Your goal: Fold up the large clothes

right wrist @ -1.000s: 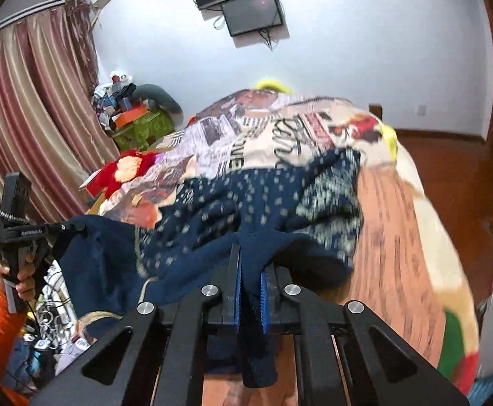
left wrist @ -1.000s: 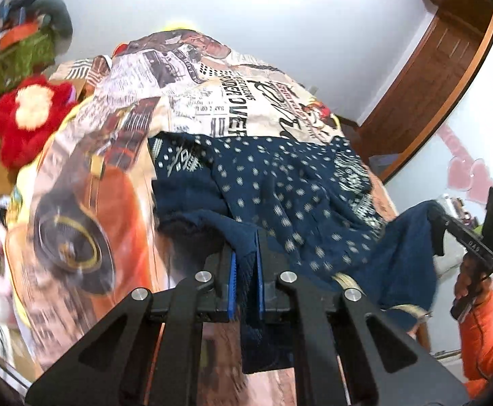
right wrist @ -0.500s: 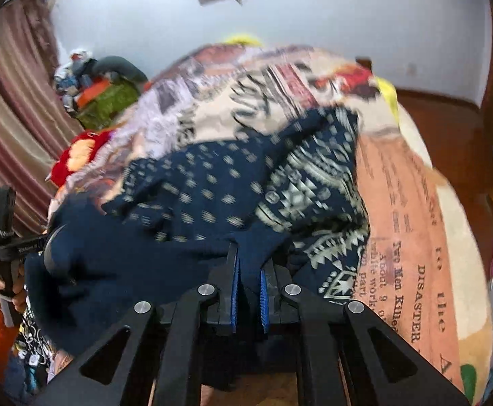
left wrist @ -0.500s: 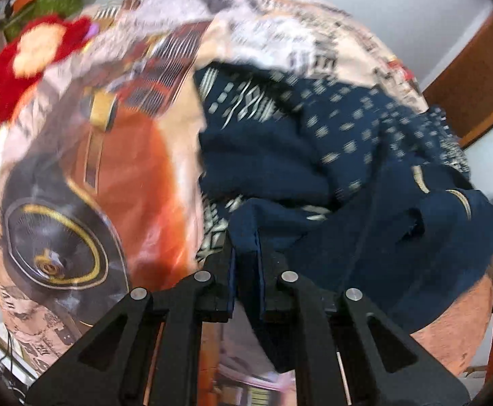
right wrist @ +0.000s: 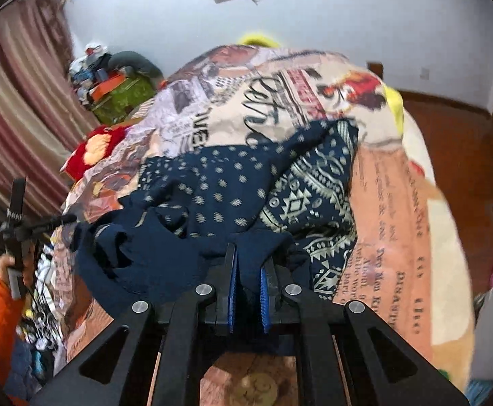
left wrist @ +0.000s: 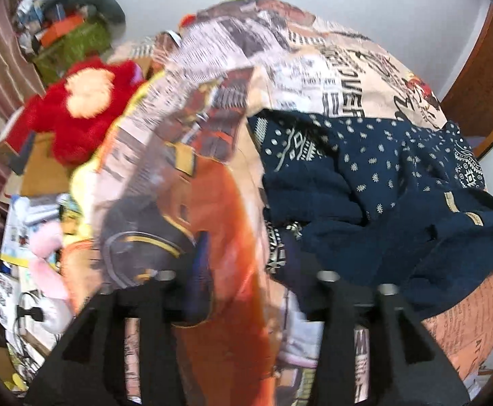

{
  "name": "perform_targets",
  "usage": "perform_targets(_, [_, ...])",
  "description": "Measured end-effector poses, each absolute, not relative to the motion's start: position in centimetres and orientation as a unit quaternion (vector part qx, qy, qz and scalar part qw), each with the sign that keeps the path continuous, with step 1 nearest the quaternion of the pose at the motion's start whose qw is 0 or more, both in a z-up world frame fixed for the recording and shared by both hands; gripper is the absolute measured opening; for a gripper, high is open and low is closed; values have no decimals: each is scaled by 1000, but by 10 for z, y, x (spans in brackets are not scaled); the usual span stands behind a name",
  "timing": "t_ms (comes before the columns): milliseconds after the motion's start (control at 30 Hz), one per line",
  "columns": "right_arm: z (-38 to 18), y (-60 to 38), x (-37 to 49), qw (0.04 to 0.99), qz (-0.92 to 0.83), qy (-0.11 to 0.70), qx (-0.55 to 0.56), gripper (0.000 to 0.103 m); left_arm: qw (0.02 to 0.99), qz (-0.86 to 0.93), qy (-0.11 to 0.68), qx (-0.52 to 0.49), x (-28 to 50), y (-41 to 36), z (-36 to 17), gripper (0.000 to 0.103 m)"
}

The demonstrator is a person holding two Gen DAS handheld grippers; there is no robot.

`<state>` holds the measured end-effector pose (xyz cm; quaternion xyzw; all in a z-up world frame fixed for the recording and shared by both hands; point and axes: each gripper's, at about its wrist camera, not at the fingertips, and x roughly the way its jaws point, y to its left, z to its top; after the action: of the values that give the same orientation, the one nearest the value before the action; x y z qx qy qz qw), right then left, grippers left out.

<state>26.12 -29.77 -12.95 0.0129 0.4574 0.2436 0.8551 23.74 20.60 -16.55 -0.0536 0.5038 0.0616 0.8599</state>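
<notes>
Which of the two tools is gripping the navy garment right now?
The right tool: its blue pads are shut on a fold of the navy garment. The left tool has just been opening, its fingers apart with no cloth between them.

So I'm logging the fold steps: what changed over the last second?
The left gripper has just opened and let go of the navy garment, whose lifted edge now lies folded over on the bed. The right gripper stays shut on the garment. The red plush toy hasn't moved.
</notes>
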Motion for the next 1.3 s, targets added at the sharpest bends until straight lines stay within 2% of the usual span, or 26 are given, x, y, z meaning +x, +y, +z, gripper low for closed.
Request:
perform_targets(233, [-110, -303, 240, 860, 249, 445, 4, 10, 862, 35, 504, -37, 207, 194, -164, 55])
perform_targets(300, [-106, -308, 238, 868, 233, 438, 1, 22, 859, 26, 510, -37, 200, 188, -168, 55])
perform_targets(367, [-100, -316, 235, 883, 211, 419, 2, 52, 855, 12, 517, -37, 193, 181, -176, 55])
perform_targets(433, [-92, -325, 230, 897, 199, 395, 4, 66, 849, -2, 528, -36, 188, 174, -185, 56])
perform_targets(633, [-96, -327, 206, 895, 206, 392, -49, 74, 831, -31, 554, -37, 186, 151, -214, 57])
perform_targets(767, [-119, -316, 202, 884, 213, 407, -83, 74, 830, -43, 555, -40, 199, 143, -223, 57])
perform_targets(967, [-144, -289, 237, 873, 230, 422, -84, 74, 832, -52, 553, 13, 229, 132, -229, 57])
perform_targets(1233, [-165, -253, 299, 851, 274, 442, -75, 74, 847, -75, 525, -26, 271, 149, -225, 57])
perform_targets(1300, [-168, -249, 310, 847, 283, 446, -66, 70, 850, -84, 519, -31, 281, 149, -224, 57])
